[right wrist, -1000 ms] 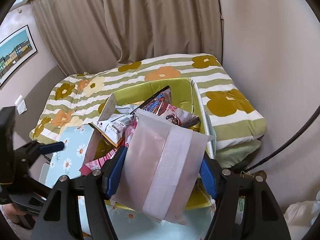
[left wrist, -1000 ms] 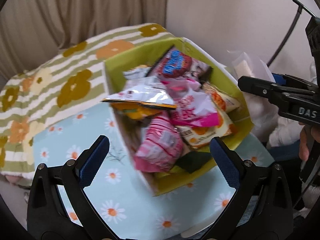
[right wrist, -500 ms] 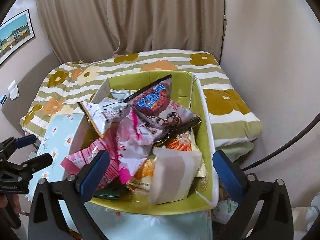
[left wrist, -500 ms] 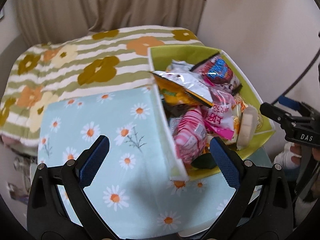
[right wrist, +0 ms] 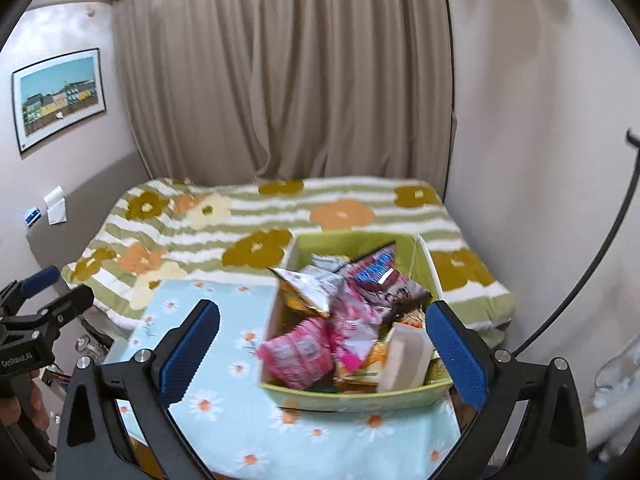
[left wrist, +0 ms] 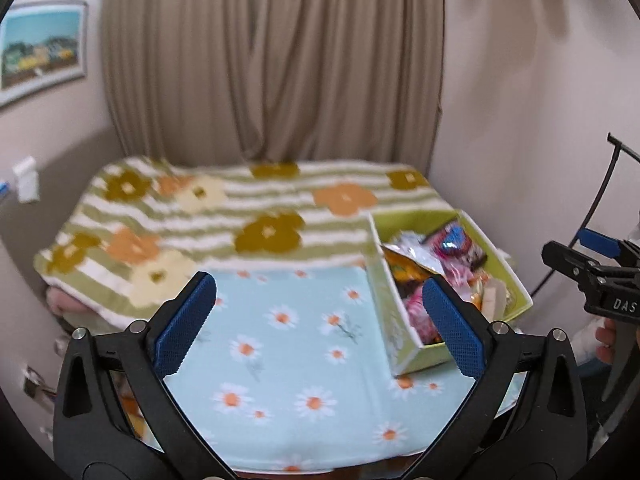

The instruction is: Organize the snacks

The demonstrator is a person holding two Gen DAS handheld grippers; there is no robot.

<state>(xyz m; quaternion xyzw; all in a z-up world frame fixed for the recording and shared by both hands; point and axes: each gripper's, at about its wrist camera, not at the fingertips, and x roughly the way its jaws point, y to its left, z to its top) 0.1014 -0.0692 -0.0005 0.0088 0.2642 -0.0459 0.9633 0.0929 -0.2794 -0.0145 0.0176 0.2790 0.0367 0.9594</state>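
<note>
The green box point(right wrist: 352, 394) sits on the right side of the tabletop point(right wrist: 240, 412), which is covered in a daisy-print cloth, just in front of the bed point(right wrist: 280, 216) with its striped floral blanket. The box is heaped with snack packets: a pink packet point(right wrist: 298, 350) near its front left, a silver-and-orange bag point(right wrist: 308, 288) on top, a red-and-blue packet point(right wrist: 376, 272) further back, a pale white pack point(right wrist: 404, 354) upright against the near right corner. All look light, crinkly and slippery, and their contents likely crush easily; a pinch on a sealed edge or seam would be safest, not the puffed middle. The right hand-held gripper point(right wrist: 320, 352) has just let its jaws spread wide, nothing between them, and hangs above the box angled downward. The left hand-held gripper point(left wrist: 320, 324) is likewise wide open and empty, tilted down over the bare cloth left of the box.
</note>
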